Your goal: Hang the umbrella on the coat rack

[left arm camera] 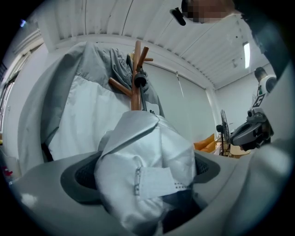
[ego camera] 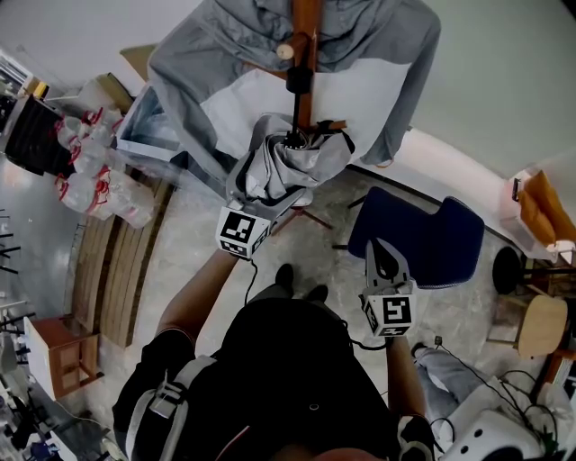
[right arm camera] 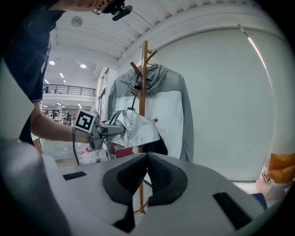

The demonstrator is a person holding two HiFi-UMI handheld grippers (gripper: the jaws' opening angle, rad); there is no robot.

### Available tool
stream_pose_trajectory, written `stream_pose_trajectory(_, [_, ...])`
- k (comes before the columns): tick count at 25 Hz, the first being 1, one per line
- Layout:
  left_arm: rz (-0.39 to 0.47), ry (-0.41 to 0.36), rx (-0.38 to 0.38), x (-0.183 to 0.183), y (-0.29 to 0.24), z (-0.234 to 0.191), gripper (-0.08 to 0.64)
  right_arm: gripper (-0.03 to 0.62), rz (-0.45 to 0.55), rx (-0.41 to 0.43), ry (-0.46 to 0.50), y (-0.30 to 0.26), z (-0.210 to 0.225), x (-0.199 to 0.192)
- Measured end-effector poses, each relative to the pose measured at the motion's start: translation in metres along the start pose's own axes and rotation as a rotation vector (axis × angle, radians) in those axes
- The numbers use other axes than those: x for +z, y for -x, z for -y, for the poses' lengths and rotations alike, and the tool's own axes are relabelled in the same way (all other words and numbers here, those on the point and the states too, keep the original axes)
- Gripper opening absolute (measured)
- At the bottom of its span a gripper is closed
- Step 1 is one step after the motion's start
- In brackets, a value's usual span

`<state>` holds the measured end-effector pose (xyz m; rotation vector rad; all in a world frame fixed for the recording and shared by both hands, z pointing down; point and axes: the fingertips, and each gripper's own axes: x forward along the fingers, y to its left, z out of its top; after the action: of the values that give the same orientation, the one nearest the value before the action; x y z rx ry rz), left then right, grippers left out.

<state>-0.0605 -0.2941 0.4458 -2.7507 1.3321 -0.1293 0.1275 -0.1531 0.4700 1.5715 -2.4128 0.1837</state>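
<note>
Umbrella: a folded compact umbrella of crinkled silver-grey fabric [ego camera: 288, 158] hangs canopy-down at 12 o'clock from the person. It is close against the slim brown wooden coat rack [ego camera: 306, 27].
Suspension: its thin black shaft [ego camera: 295, 112] runs up toward 12 o'clock to a stubby black handle [ego camera: 297, 81] beside the pole. How it catches on a peg is too small to tell.
Backdrop: a grey-and-white hooded jacket [ego camera: 225, 54] of smooth cloth is draped on the same rack behind the umbrella.
Left gripper: the left gripper [left arm camera: 143, 175] has its jaws spread wide. Loose umbrella folds billow between the dark textured pads [left arm camera: 78, 177], and nothing looks pinched.
Right gripper: the right gripper [right arm camera: 147, 177] has its jaws pressed together with nothing in them. It sits at 4 o'clock of the umbrella, well apart from it.
Handling: the umbrella is probably light. Its canopy is soft and slick, likely to crumple and slide under a pinch, and only the shaft, ribs and handle look stiff.
Where to hold: the handle or shaft would give the surest grip. Failing that, the bundle could be held where the white stitched strap [left arm camera: 156, 182] wraps it.
Textures: the fabric is sheeny and creased, the rack is matt turned wood with angled pegs, and the gripper shells are smooth grey plastic.
</note>
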Motion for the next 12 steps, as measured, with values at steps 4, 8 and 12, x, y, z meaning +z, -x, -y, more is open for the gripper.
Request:
stream_pose_trajectory(4, [0.019,-0.006,0.013,0.011,0.012,-0.001,0.543,0.003,0.004,0.001,0.003,0.000,0.001,0.002])
stream_pose_trajectory(8, [0.036,-0.012,0.020,0.023,0.027,-0.001,0.543,0.003,0.011,-0.004,0.007,0.003,0.002,0.004])
stream_pose_trajectory(12, [0.053,-0.025,0.015,0.035,0.037,0.002,0.543,0.003,0.019,-0.012,0.014,0.004,0.004,0.007])
